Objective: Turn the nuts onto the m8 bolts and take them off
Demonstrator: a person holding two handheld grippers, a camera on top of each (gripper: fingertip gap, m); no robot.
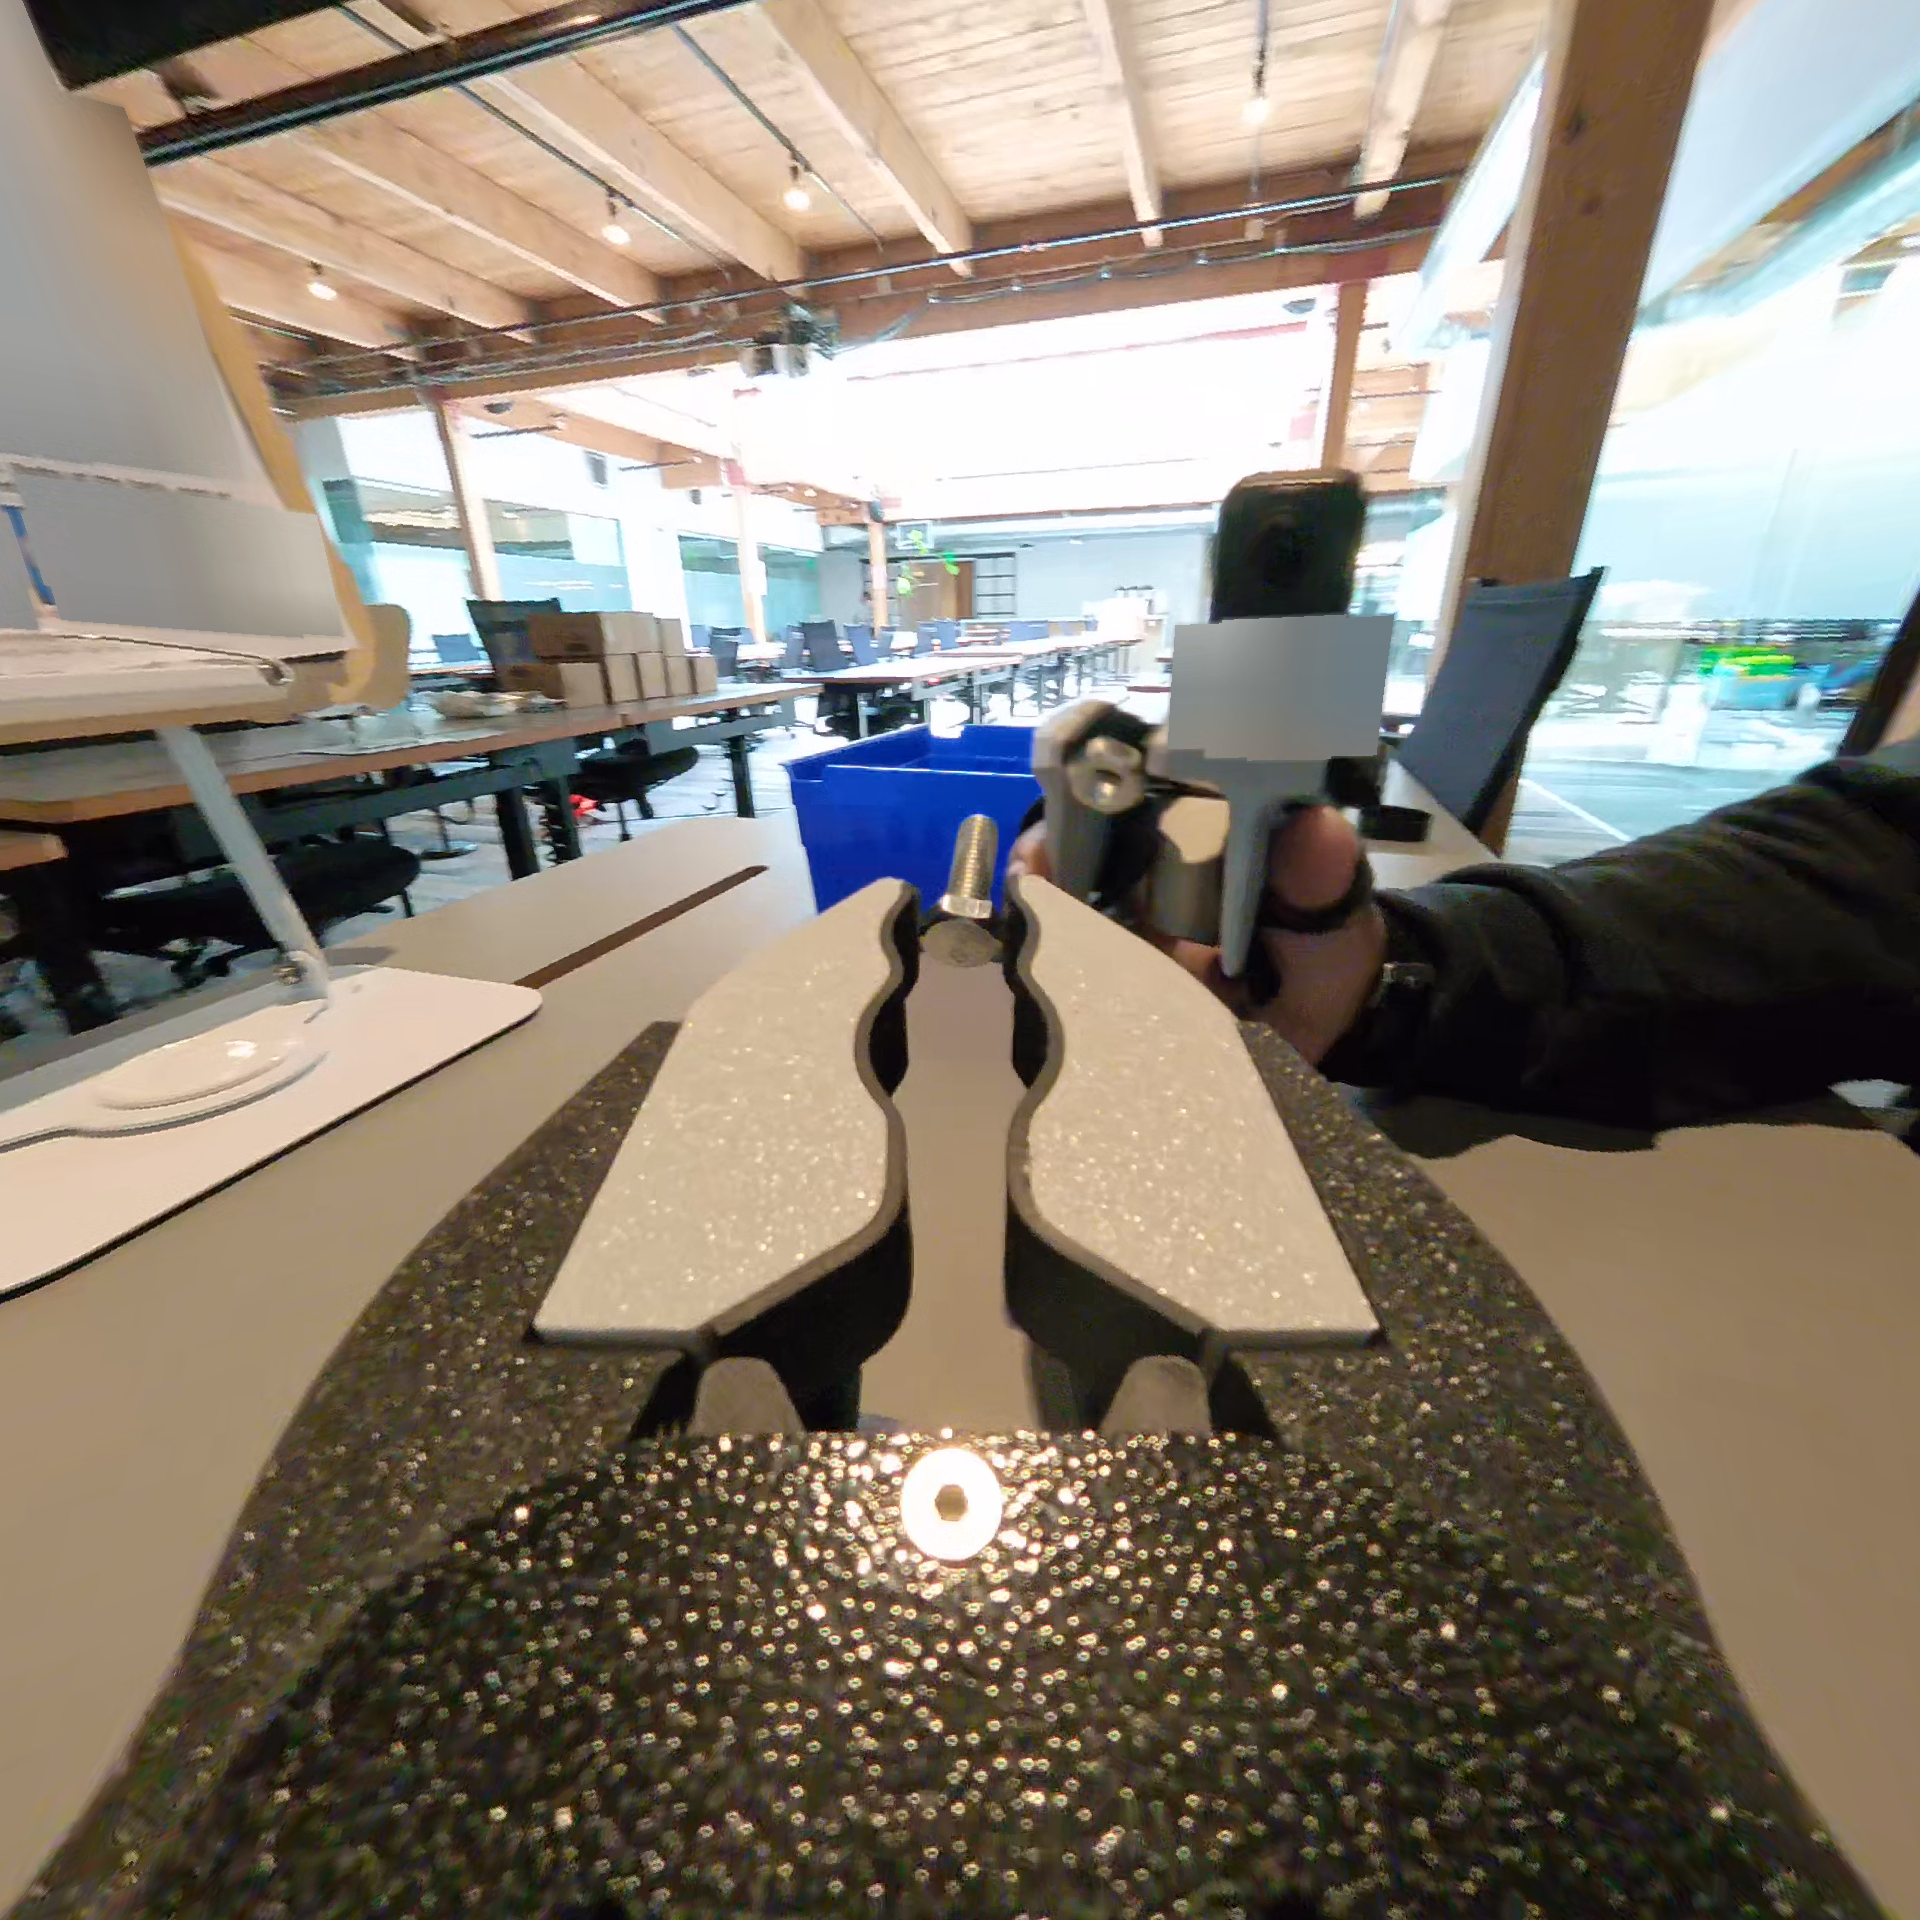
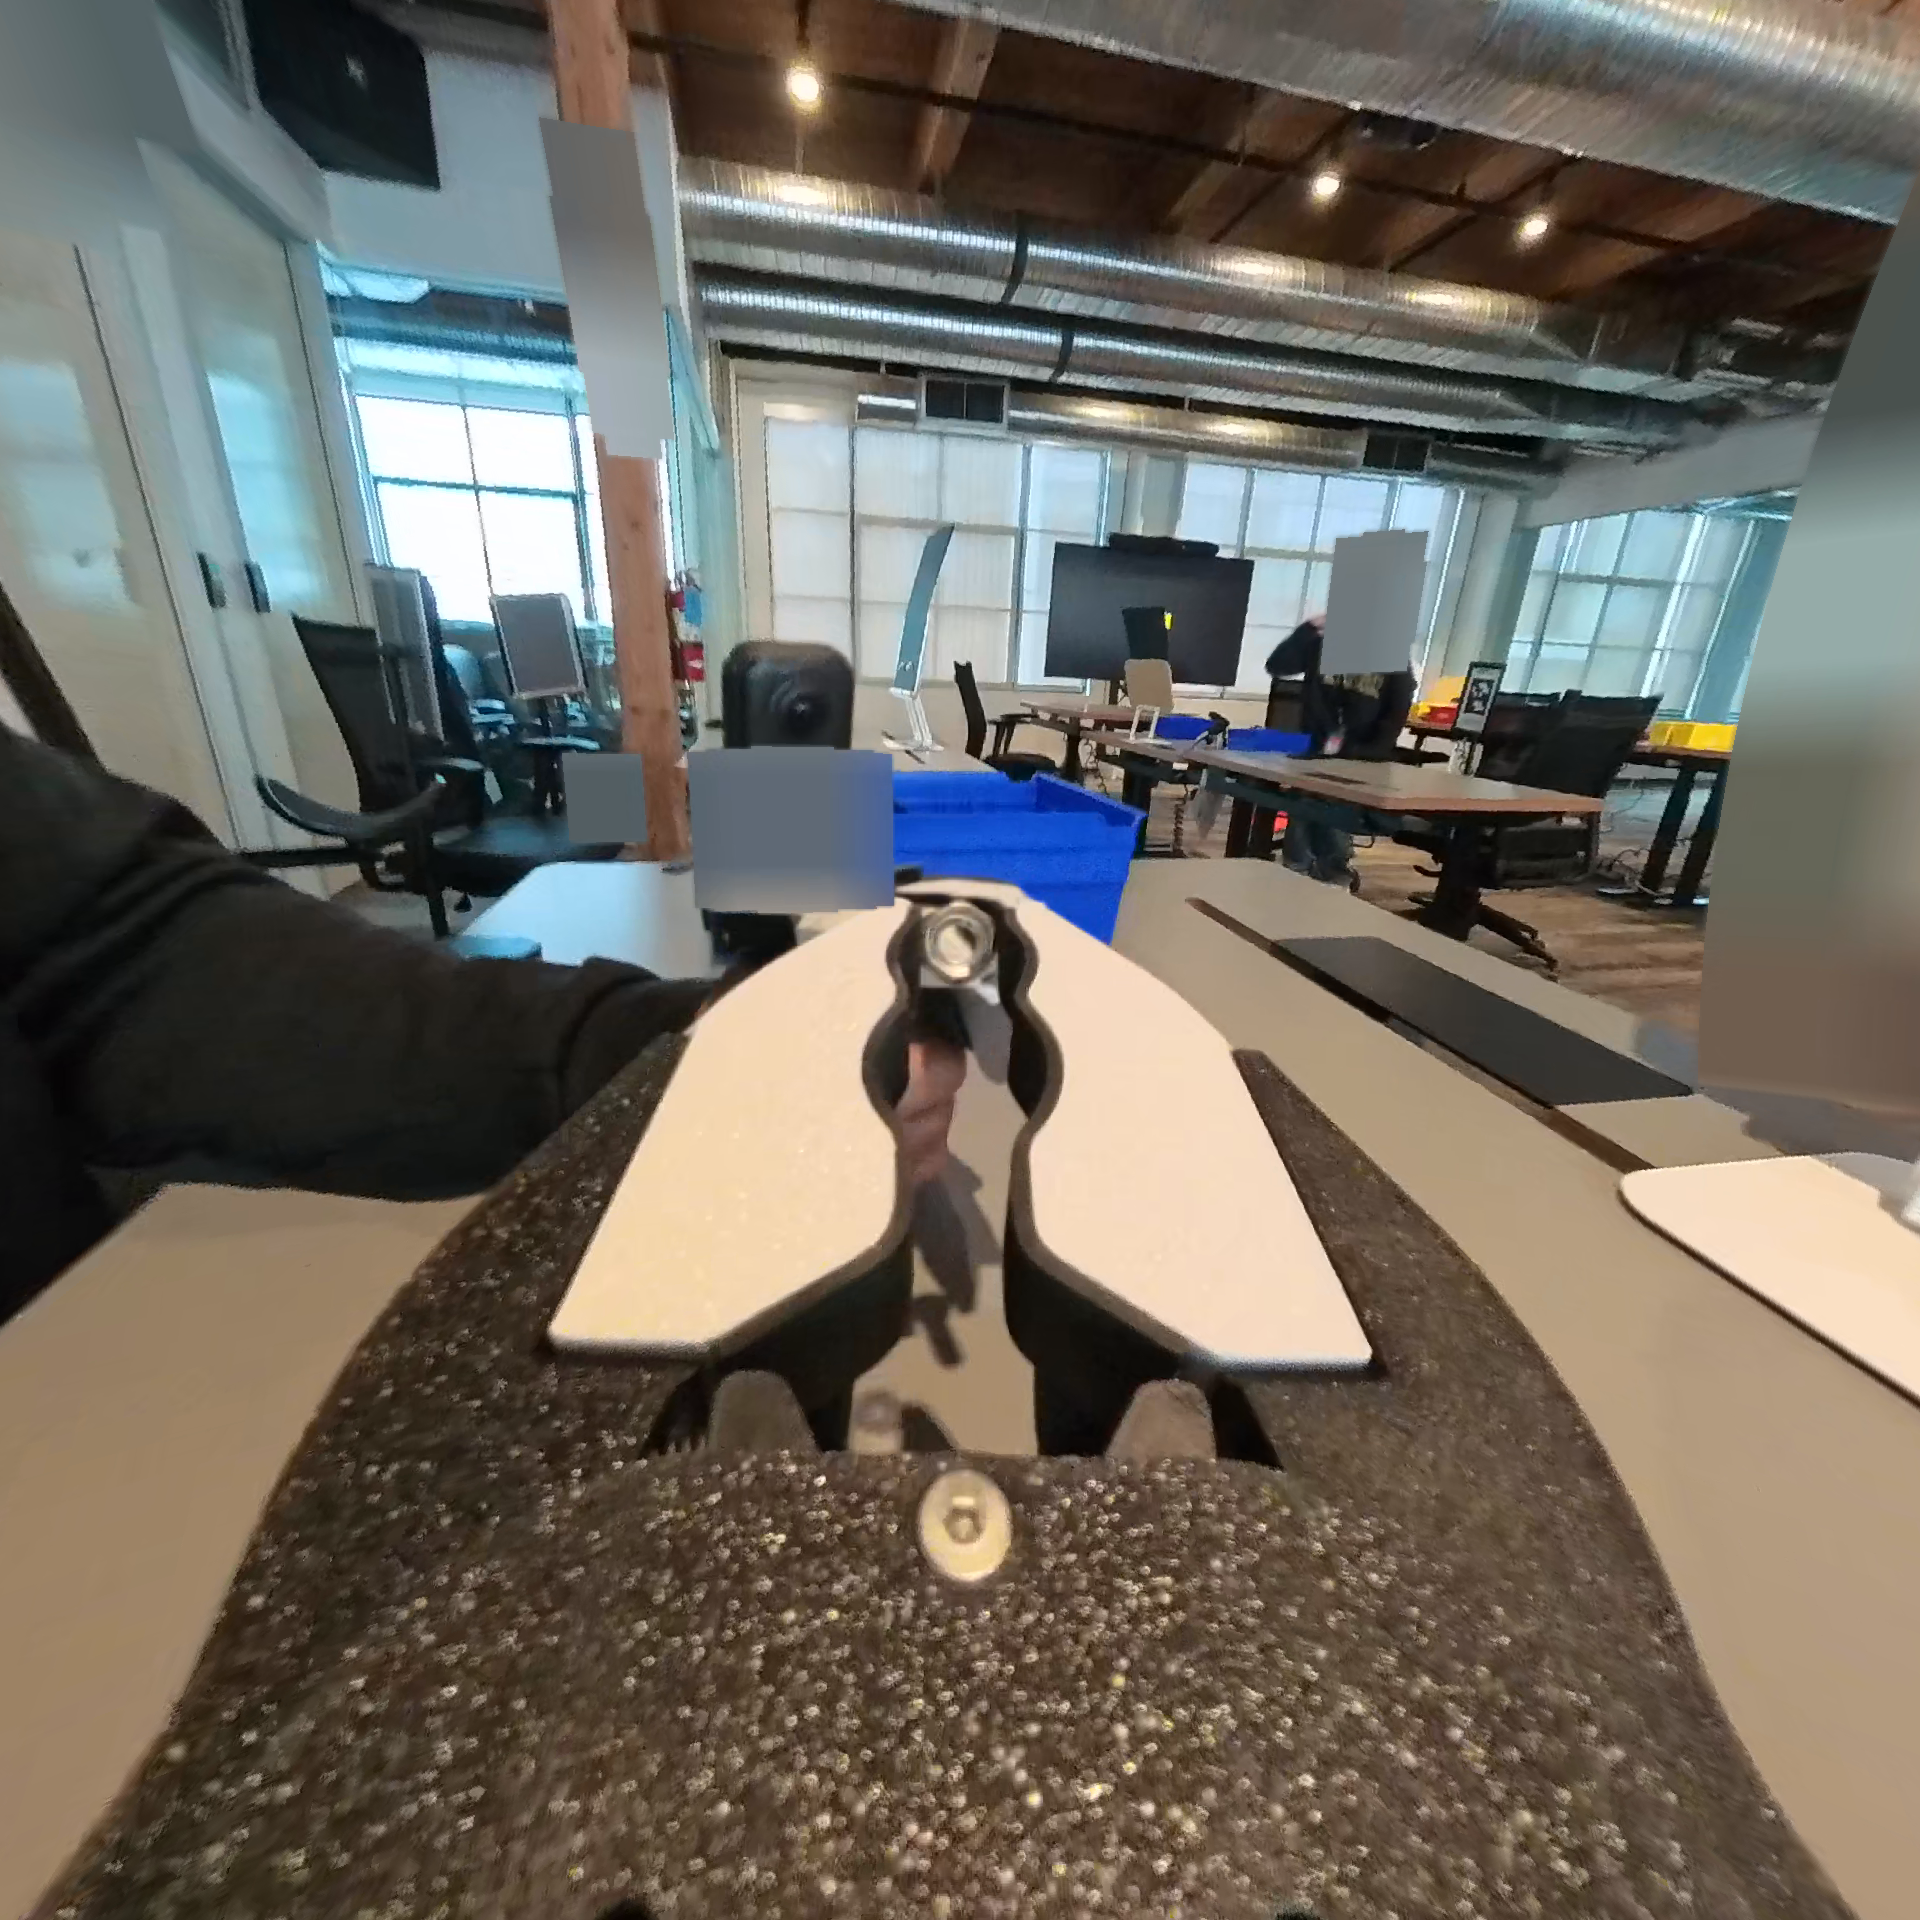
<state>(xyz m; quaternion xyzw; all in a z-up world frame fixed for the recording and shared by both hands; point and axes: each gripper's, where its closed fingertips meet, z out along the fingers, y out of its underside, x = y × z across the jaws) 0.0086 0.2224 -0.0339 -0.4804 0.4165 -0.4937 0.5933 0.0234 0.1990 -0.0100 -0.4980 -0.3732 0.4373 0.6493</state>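
In the left wrist view my left gripper (image 1: 964, 906) is shut on the hex head of a silver M8 bolt (image 1: 974, 868). Its threaded shank points away from me, over the grey table (image 1: 260, 1455). The right gripper (image 1: 1093, 774), held by a hand, is just right of and above the bolt's tip. It holds a silver nut (image 1: 1103, 777), apart from the bolt. In the right wrist view my right gripper (image 2: 958, 940) is shut on the nut (image 2: 954, 943), with its hole facing me. The left gripper's camera (image 2: 787, 707) shows behind; I cannot make out the bolt there.
A blue bin (image 1: 894, 821) stands at the table's far edge, also in the right wrist view (image 2: 1013, 831). A monitor's white base (image 1: 260, 1049) sits on the table, at the right in the right wrist view (image 2: 1787, 1236). A dark sleeve (image 2: 260, 987) crosses the table. A person (image 2: 1340, 717) stands at far desks. Across from one pair of fingers to the other is roughly 4 cm.
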